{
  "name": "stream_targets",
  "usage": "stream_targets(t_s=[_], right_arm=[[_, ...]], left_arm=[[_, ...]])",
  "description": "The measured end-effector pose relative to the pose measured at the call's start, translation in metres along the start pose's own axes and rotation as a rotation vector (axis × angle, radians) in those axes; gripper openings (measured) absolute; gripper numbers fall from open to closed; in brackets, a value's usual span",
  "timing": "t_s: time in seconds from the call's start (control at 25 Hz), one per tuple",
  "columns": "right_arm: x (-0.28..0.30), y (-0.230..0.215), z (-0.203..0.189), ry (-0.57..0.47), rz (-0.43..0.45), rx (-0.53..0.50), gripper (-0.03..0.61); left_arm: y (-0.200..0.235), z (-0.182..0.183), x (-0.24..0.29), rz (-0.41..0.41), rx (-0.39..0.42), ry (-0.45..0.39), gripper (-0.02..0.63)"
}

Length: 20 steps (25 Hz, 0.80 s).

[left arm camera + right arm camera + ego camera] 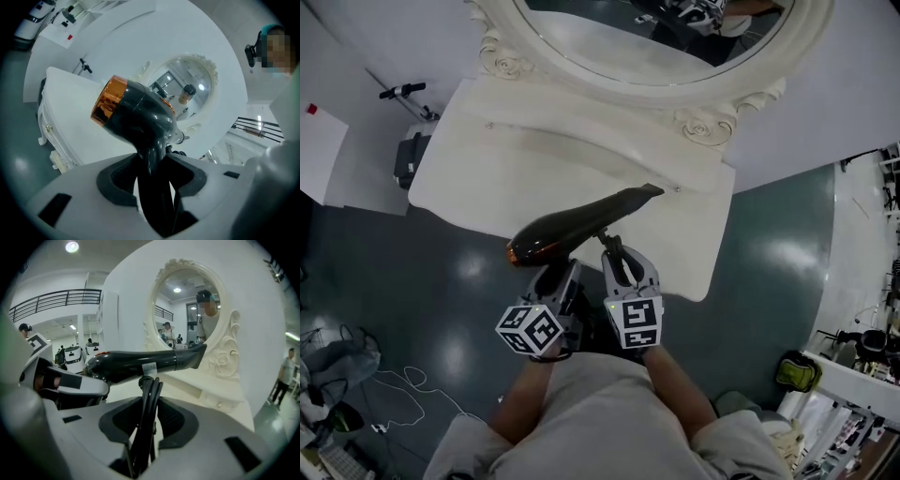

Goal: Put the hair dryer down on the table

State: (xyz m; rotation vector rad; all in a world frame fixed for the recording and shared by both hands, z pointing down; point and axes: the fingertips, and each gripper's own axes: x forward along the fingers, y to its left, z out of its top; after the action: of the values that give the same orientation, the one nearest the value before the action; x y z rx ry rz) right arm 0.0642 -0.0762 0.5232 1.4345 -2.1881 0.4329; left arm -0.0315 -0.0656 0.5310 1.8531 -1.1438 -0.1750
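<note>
Ornate white oval mirror [647,47], white wall [825,112], glossy dark floor [787,253]

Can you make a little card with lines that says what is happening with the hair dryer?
Thing held: black hair dryer with a copper-coloured ring
Left gripper: shut on its handle
Right gripper: shut on the bundled black cord
Where: in the air over the white dressing table, not set down yet
Behind: oval mirror in a carved white frame

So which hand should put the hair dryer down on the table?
Left, most likely. The left gripper grips the hair dryer by its handle, so it carries the body over the table. The right gripper only pinches the folded cord.
</note>
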Motion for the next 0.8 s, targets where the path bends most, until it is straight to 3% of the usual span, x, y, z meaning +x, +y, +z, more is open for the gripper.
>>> stream_targets(t_s=[0.52,0.8], right_arm=[[0.039,0.004,-0.017,0.076,-0.057,0.101,0.110],[0.049,-0.011,-0.027,0.102,-0.041,0.115,0.110]], left_arm=[[0.035,0.009,0.026,-0.021,-0.007,0.104,0.181],[0.045,0.001,0.043,-0.001,-0.076,0.104,0.181]])
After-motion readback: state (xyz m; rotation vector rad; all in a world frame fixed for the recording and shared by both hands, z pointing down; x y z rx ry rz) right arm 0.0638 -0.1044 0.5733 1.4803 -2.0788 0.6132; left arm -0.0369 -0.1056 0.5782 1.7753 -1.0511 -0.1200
